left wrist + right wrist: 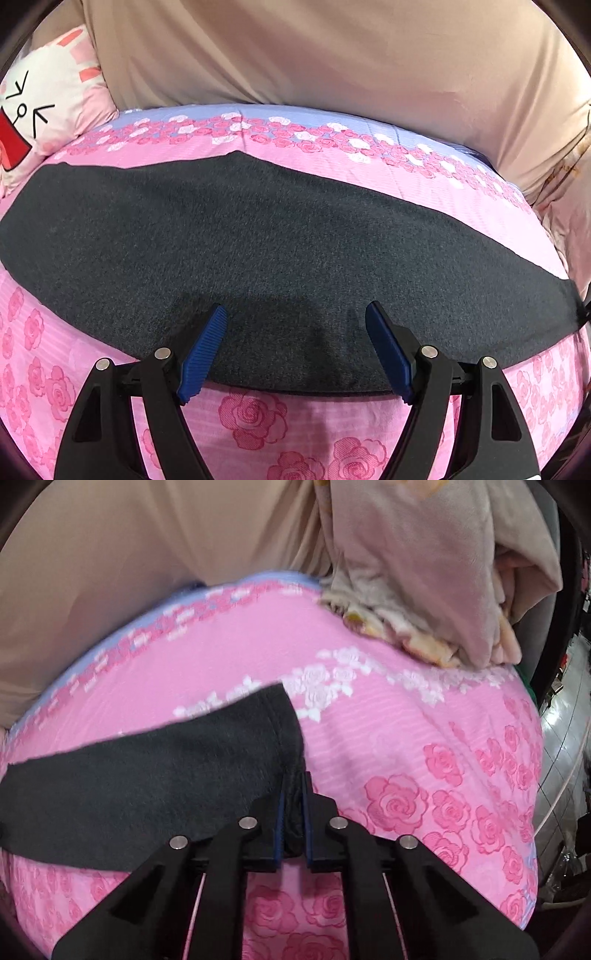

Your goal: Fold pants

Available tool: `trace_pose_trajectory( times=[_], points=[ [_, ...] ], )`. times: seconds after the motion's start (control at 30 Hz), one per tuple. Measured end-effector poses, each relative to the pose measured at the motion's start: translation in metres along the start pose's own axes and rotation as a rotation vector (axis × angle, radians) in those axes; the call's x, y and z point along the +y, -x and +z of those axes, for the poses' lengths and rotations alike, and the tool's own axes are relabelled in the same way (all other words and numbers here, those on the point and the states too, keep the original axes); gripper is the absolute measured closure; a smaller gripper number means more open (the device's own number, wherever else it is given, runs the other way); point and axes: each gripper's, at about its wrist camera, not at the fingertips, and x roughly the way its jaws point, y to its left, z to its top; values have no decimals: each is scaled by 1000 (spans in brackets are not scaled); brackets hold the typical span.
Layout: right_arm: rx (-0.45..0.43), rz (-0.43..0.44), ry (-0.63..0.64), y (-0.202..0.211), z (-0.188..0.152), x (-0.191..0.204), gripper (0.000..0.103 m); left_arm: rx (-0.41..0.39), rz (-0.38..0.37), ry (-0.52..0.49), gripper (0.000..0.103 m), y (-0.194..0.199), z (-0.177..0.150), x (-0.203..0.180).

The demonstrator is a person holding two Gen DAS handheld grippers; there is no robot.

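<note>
Dark grey pants [277, 251] lie flat as a long band across a pink rose-print bed sheet [255, 417]. My left gripper [295, 314] is open, its blue pads [205, 350] spread wide just above the pants' near edge, holding nothing. In the right wrist view the pants [147, 775] run from the left to their hemmed end [284, 716]. My right gripper [293, 786] is shut on the near corner of that end, with dark cloth pinched between the blue pads [280, 823].
A beige fabric wall [314, 51] backs the bed. A white and pink cartoon pillow [48, 103] sits at the far left. A heap of beige blankets [424, 572] lies at the far right of the bed. The bed's right edge [532, 775] drops to a shiny floor.
</note>
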Motion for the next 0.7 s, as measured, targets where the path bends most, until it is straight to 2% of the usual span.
trace_pose_trajectory(
  times=[0.03, 0.1, 0.13, 0.2, 0.27, 0.33, 0.37, 0.4, 0.5, 0.57, 0.7],
  points=[
    [4, -1, -27, -2, -1, -4, 96, -2, -2, -8, 27, 0, 0, -1],
    [67, -8, -71, -16, -7, -11, 88, -12, 1, -26, 23, 2, -1, -5],
    [53, 0, -79, -13, -9, -12, 84, -17, 1, -36, 23, 2, -2, -7],
    [70, 78, -110, -11, -11, -11, 52, -24, 0, -61, 22, 4, -3, -11],
    [64, 68, -92, -11, -13, -3, 46, -32, 6, -84, 20, 5, -4, -15],
    [62, 2, -40, -13, -14, 8, 59, -39, 2, -101, 19, 6, -4, -18],
    [62, -14, -25, -13, -13, 13, 77, -43, 3, -103, 18, 7, -5, -18],
    [62, 11, -36, -13, -13, 13, 86, -47, 0, -102, 18, 8, -5, -18],
    [19, 63, -79, 1, -8, 23, 88, -49, -10, -89, 18, 8, -5, -15],
    [-22, 152, -95, 18, -1, 42, 88, -51, -21, -76, 18, 9, -4, -12],
    [-65, 327, -13, 49, 14, 117, 88, -58, -43, -59, 18, 11, -5, -9]
  ],
)
